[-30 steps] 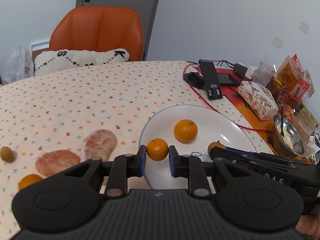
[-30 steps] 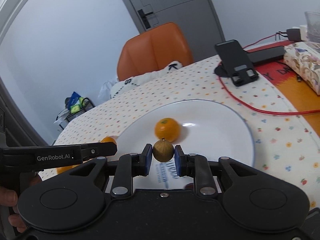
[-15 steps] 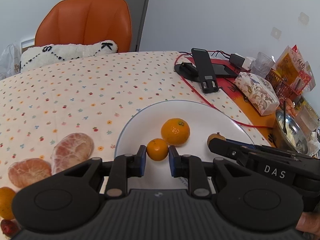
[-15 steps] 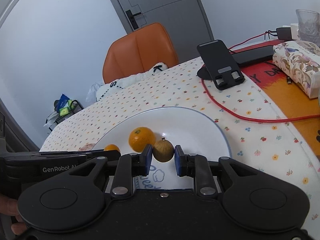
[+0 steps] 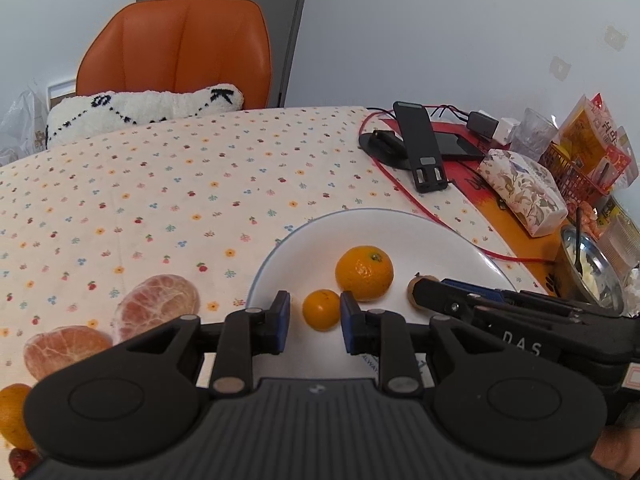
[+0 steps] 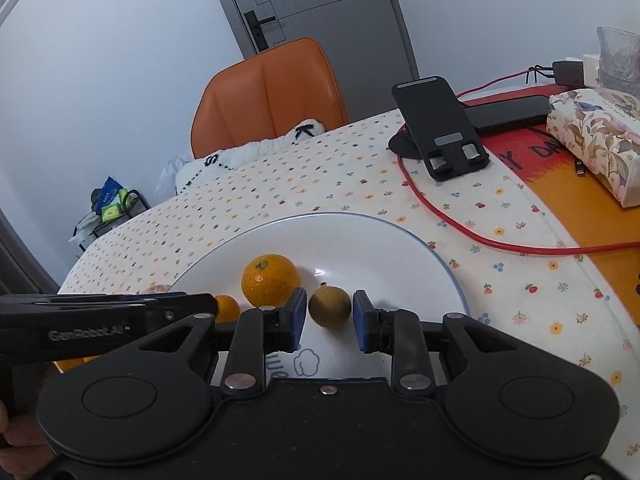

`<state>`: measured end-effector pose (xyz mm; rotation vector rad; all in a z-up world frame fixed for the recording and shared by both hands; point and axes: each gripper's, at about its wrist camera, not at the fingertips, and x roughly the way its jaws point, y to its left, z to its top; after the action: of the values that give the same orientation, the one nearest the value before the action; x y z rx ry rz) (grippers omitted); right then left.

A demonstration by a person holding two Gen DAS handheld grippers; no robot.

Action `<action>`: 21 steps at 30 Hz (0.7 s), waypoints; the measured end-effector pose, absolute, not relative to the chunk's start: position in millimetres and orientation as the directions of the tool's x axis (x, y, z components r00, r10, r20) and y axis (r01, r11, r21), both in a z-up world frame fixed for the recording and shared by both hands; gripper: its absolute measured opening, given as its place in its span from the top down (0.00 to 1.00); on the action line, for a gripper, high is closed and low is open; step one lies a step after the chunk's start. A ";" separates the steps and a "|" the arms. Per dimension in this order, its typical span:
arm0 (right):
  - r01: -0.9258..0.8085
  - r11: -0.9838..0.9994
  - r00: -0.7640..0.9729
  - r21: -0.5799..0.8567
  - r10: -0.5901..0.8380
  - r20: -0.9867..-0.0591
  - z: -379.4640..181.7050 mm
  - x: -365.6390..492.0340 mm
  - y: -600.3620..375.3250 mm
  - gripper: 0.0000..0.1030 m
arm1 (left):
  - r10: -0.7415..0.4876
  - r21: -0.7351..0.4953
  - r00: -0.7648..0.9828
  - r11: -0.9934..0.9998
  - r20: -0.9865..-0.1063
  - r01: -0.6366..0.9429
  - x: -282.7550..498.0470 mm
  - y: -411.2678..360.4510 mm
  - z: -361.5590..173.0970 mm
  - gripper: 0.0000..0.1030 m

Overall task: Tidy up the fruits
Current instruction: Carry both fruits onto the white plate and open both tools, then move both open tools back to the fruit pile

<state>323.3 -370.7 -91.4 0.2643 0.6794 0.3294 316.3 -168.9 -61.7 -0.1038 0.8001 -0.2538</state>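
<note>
A white plate (image 5: pixel 404 236) (image 6: pixel 380 248) lies on the flower-print tablecloth. On it rest a large orange (image 5: pixel 364 267) (image 6: pixel 270 280), a small orange (image 5: pixel 321 309) (image 6: pixel 227 308) and a brown-green round fruit (image 6: pixel 330 306) (image 5: pixel 414 287). My left gripper (image 5: pixel 314 322) stands open around the small orange, its blue pads apart from the fruit. My right gripper (image 6: pixel 326 320) is open around the brown-green fruit, with gaps on both sides.
Two peeled citrus halves (image 5: pixel 158 306) (image 5: pixel 64 350), an orange (image 5: pixel 12 414) and a red fruit (image 5: pixel 18 462) lie left of the plate. A phone stand (image 5: pixel 420 148), red cable (image 5: pixel 440 220), tissue box (image 5: pixel 524 196), metal bowl (image 5: pixel 592 268) and snack basket (image 5: pixel 576 164) crowd the right side. An orange chair (image 5: pixel 180 48) stands behind.
Both grippers came down to the plate and opened. The small orange and the brown-green fruit, held a second ago, now rest on the plate between the parted pads.
</note>
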 end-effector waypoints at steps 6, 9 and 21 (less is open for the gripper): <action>-0.208 0.918 0.738 0.338 0.374 -0.562 -84.4 316.1 -368.8 0.74 | -0.265 -0.192 0.674 0.964 -0.689 0.182 305.7 -158.5 -52.9 0.75; -0.210 0.918 0.742 0.337 0.374 -0.556 -80.0 311.3 -367.5 0.74 | -0.261 -0.192 0.681 0.965 -0.684 0.178 299.2 -151.8 -47.6 0.75; -0.228 0.914 0.747 0.336 0.386 -0.542 -62.4 288.4 -353.5 0.66 | -0.228 -0.173 0.721 0.973 -0.655 0.150 270.3 -113.8 -30.7 0.35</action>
<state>288.4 -353.5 -62.4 0.2565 0.6461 0.3397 270.3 -113.8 -30.7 -0.1110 0.7371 -0.2090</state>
